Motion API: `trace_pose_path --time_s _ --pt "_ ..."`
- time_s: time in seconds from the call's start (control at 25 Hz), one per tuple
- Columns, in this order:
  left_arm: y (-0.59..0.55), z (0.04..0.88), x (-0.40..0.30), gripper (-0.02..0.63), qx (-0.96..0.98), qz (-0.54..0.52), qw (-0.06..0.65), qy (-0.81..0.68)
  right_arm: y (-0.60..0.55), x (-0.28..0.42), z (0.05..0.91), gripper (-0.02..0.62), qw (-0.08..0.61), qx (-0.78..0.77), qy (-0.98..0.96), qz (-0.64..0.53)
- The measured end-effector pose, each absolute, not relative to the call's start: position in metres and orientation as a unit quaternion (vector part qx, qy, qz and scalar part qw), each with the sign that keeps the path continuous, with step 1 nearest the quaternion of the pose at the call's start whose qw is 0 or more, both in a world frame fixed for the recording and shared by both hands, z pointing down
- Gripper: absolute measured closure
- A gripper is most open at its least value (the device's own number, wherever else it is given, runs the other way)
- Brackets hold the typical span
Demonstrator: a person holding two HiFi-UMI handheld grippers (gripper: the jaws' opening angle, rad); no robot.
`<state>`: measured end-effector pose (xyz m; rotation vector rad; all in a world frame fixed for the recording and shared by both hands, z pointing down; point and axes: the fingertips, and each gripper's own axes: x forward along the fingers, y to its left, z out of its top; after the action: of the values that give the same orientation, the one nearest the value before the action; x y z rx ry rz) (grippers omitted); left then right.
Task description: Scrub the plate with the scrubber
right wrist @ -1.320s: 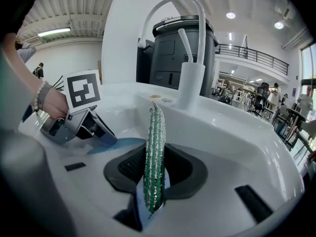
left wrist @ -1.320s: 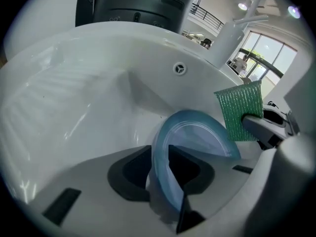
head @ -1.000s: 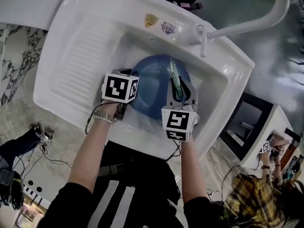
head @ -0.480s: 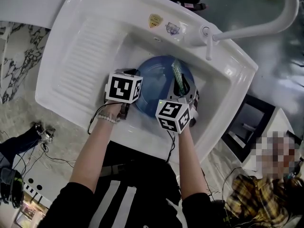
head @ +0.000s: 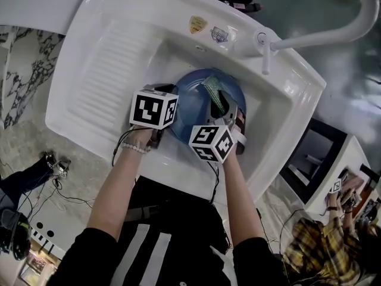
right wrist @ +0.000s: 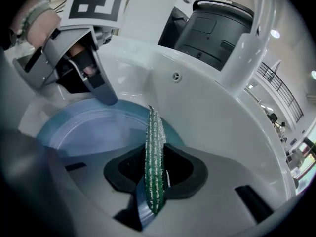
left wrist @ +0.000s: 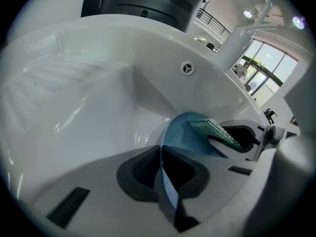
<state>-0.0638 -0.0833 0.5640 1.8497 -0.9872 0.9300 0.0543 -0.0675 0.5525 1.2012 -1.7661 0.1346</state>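
Though illegible, two stickers (head: pixel 198 24) beyond plate (head: pixel 190 103)

Blue round plate (head: pixel 189 103): frame centre, down in the white sink (head: pixel 101 64) basin. Green scrubber (head: pixel 214 92): thin nubbly pad, seen edge-on, across plate's upper right.

Over the white sink (head: pixel 77 100) we wear a black short-sleeved top (head: pixel 146 249) with white stripes down the front and a pale bead bracelet (head: pixel 132 149) at the sink's near rim. The light-grey left gripper (left wrist: pixel 160 174) and right gripper (right wrist: pixel 155 177) each carry a white cube (head: pixel 153 108) with black square markers, dark ribbed pads (left wrist: pixel 140 169) and a thin black cable (head: pixel 117 148).
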Motion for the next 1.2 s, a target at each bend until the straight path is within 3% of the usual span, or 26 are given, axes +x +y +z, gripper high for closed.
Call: trace_pose_path --time_s 0.68,1.2 --pt "-0.085 0.563 -0.064 0.591 0.736 0.362 0.416 -0.392 -0.040 -0.011 0.552 0.499 0.486 0.297 -0.821 -0.048" --pt "-0.085 0.563 -0.064 0.591 0.736 0.357 0.420 -0.393 0.015 -0.038 0.540 0.499 0.452 0.171 -0.875 -0.024"
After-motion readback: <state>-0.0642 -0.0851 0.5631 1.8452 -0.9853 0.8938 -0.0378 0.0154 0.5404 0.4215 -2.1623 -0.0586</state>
